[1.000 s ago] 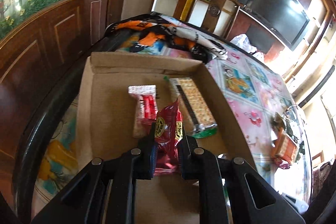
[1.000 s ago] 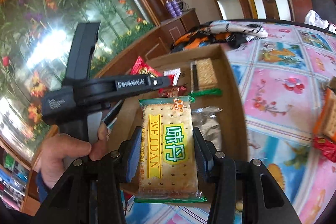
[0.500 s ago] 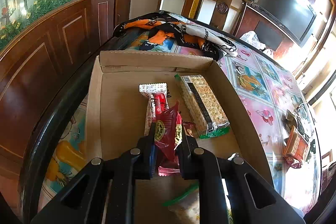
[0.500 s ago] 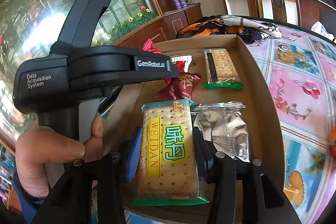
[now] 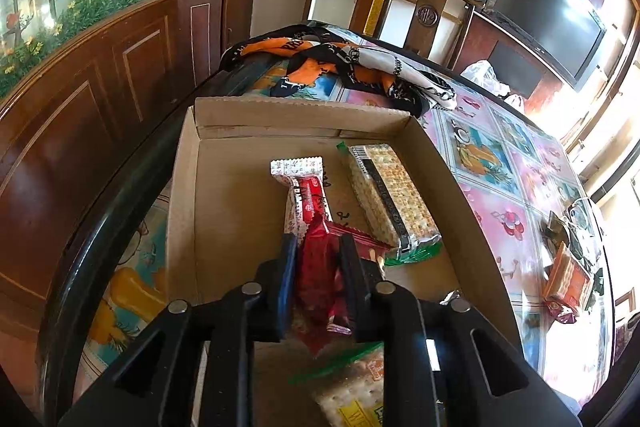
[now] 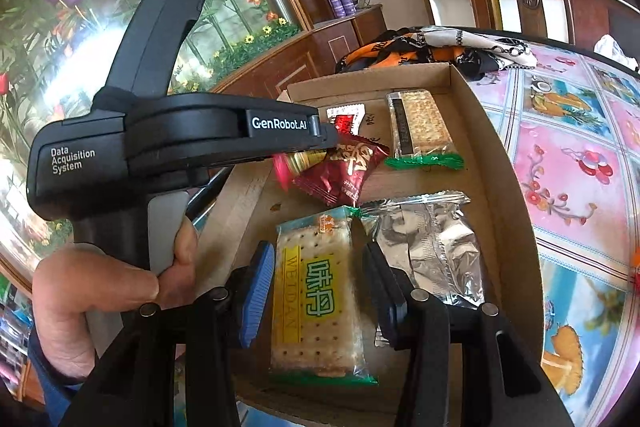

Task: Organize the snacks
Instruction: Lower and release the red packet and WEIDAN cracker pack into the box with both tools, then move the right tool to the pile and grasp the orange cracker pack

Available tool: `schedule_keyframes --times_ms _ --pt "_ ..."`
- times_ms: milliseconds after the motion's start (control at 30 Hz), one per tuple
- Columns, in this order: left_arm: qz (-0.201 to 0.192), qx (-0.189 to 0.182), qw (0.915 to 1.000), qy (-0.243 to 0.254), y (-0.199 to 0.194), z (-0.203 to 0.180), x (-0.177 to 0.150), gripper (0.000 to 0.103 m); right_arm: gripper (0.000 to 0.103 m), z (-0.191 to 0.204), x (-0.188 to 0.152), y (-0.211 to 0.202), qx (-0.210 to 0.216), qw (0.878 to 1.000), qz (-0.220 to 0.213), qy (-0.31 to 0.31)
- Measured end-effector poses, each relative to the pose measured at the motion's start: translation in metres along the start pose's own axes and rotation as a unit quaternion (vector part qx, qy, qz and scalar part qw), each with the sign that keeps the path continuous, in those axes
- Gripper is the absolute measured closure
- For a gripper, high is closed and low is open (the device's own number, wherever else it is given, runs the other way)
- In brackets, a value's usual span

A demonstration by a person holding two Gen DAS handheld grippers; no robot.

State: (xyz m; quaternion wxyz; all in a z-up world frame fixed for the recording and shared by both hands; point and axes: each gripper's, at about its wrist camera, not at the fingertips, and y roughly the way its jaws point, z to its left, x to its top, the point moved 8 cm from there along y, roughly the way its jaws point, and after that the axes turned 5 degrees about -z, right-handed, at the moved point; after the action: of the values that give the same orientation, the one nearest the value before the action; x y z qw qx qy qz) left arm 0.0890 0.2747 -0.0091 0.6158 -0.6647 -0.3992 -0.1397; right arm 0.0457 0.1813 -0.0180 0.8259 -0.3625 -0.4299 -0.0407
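Nearest, the right gripper (image 6: 320,287) has spread its fingers since a second ago: the cracker pack (image 6: 318,291) it then clamped now lies free between them on the floor of the cardboard box (image 6: 516,211), beside a silver packet (image 6: 432,247). That snack counts as placed. Further in, the left gripper (image 5: 318,259) stays closed on the red packet (image 5: 320,275), now lower over the box. Beyond lie a red-and-white bar (image 5: 302,187) and a long cracker sleeve (image 5: 390,199). More snacks (image 5: 566,279) wait on the surface (image 5: 504,187).
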Motion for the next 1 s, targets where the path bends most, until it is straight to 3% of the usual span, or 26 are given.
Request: schedule_keyframes --times_ms 100,167,333,467,600,767,933,1000 --pt "-0.011 -0.005 0.9999 0.0 -0.004 -0.003 0.002 0.056 0.052 -0.002 0.002 -0.005 0.005 1.0 -0.002 0.006" --pt "-0.023 -0.007 0.9997 0.002 -0.007 -0.005 0.005 0.049 0.052 -0.005 0.004 -0.012 0.006 1.0 -0.008 0.008" --pt "-0.051 -0.032 0.9981 0.014 -0.019 -0.018 0.012 0.048 0.052 -0.037 0.019 -0.044 -0.006 0.999 -0.04 0.029" --pt "-0.067 -0.051 0.9959 0.033 -0.027 -0.032 0.015 0.046 0.052 -0.096 0.027 -0.084 -0.074 0.994 -0.071 0.034" --pt "-0.078 -0.061 0.9942 0.042 -0.031 -0.041 0.016 0.043 0.05 -0.17 0.028 -0.131 -0.155 0.98 -0.1 0.067" --pt "-0.068 -0.059 0.9945 0.054 -0.025 -0.049 0.01 0.043 0.05 -0.232 0.021 -0.161 -0.234 0.964 -0.093 0.084" --pt "-0.066 -0.06 0.9931 0.075 -0.024 -0.058 0.005 0.043 0.047 -0.245 0.006 -0.157 -0.221 0.968 -0.05 0.106" --pt "-0.066 -0.059 0.993 0.078 -0.023 -0.059 0.004 0.043 0.037 -0.237 -0.004 -0.15 -0.174 0.976 -0.018 0.128"
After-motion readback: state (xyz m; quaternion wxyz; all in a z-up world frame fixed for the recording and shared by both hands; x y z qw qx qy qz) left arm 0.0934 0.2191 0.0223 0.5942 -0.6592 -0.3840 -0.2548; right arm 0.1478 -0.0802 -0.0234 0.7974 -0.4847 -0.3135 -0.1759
